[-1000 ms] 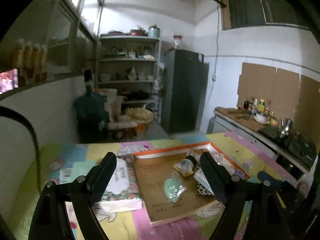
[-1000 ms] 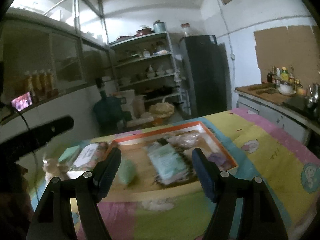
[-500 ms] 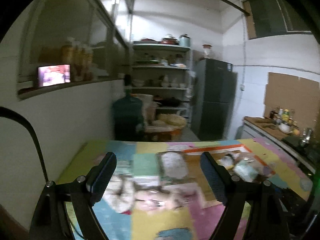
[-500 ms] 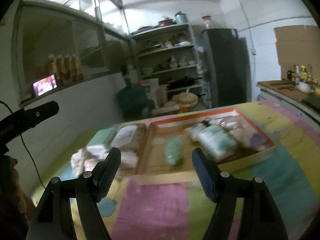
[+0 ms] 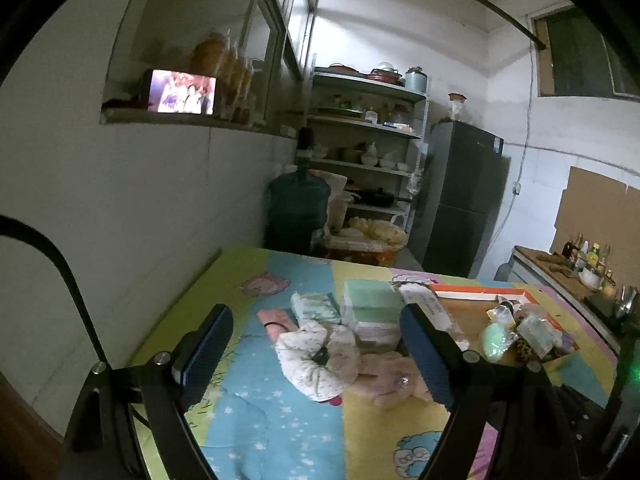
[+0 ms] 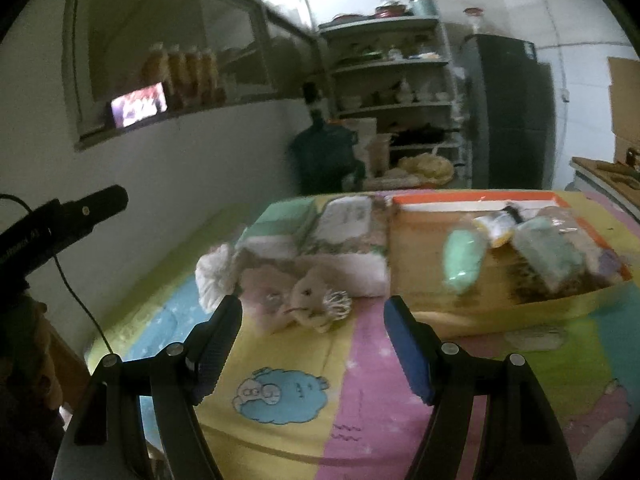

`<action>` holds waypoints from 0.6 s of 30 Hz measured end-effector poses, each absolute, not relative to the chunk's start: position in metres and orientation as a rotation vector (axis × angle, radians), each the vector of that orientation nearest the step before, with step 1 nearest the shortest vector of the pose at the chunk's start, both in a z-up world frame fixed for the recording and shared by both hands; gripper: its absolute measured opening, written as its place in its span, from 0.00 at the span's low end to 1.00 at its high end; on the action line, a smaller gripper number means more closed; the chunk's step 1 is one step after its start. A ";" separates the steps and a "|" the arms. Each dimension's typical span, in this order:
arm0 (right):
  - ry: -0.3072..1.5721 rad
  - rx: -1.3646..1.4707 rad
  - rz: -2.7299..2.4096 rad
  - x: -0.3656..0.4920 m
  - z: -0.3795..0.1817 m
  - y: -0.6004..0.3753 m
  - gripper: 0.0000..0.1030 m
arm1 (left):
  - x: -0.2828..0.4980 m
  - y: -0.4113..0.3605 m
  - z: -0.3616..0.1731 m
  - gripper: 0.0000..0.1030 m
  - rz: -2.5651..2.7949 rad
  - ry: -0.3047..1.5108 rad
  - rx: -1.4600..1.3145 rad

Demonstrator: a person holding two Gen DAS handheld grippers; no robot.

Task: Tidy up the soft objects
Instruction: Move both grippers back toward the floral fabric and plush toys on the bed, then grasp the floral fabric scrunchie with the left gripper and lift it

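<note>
Both views swung from tray (image 6: 472, 200) to plush (image 6: 308, 300) pile | left gripper (image 5: 316, 354), right gripper (image 6: 312, 344) agape, empty | pickup next

Dark fridge (image 5: 464, 200), perhaps water jug (image 5: 298, 212)

No text legible in either view, white printing on the black claw handle (image 6: 28, 240) at the left edge of the right wrist view too blurred to read, label on the flat packet (image 6: 347, 216) beside the tray equally unreadable
</note>
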State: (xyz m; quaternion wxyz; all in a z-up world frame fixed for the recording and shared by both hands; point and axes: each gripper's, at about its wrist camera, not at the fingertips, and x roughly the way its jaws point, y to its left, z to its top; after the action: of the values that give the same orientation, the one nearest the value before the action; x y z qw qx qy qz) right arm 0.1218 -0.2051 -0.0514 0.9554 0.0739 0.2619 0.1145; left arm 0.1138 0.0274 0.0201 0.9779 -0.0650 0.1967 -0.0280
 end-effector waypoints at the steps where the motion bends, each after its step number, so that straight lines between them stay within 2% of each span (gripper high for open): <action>1: 0.539 0.146 0.237 0.126 -0.053 -0.203 0.73 | 0.115 0.030 0.018 0.83 -0.059 0.398 -0.131; 18: 0.602 0.147 0.248 0.165 -0.073 -0.190 0.73 | 0.170 0.040 -0.041 0.83 -0.138 0.586 -0.147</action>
State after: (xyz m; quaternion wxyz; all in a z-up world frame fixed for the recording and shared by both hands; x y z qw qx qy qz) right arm 0.1653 -0.1899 -0.0727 0.9448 0.0721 0.2957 0.1216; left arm 0.1701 0.0401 -0.0410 0.9524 -0.0725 0.2883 -0.0681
